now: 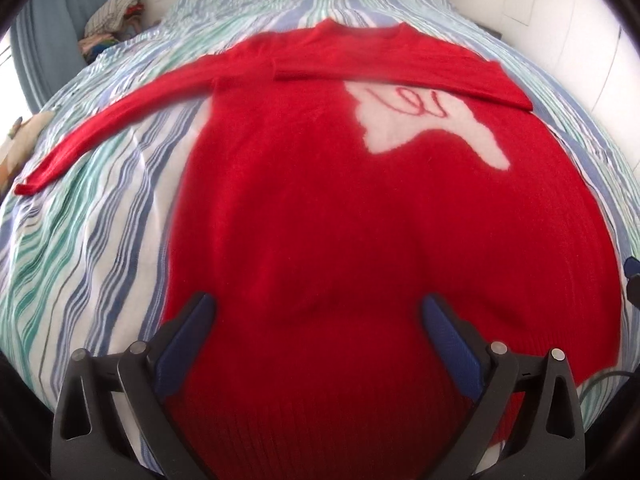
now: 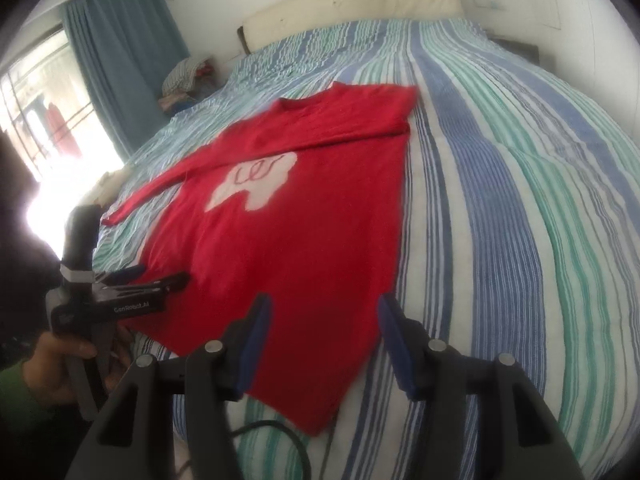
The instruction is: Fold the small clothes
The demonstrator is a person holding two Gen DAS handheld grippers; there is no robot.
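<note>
A red sweater (image 1: 320, 208) with a white patch (image 1: 420, 120) lies flat on the striped bed (image 1: 80, 240). Its right sleeve is folded across the chest; its left sleeve (image 1: 104, 136) stretches out to the left. My left gripper (image 1: 316, 312) is open, its fingers over the sweater's hem, empty. In the right wrist view the sweater (image 2: 304, 216) lies ahead, and my right gripper (image 2: 324, 312) is open over its near right hem corner, empty. The left gripper (image 2: 160, 276) shows there at the sweater's left hem, held by a hand.
A pile of clothes (image 1: 112, 20) sits beside the bed at the far left, near a blue curtain (image 2: 120, 52). A cream headboard (image 2: 352, 4) stands at the far end. A black cable (image 2: 280, 440) runs below the hem. The bed (image 2: 520, 200) extends right of the sweater.
</note>
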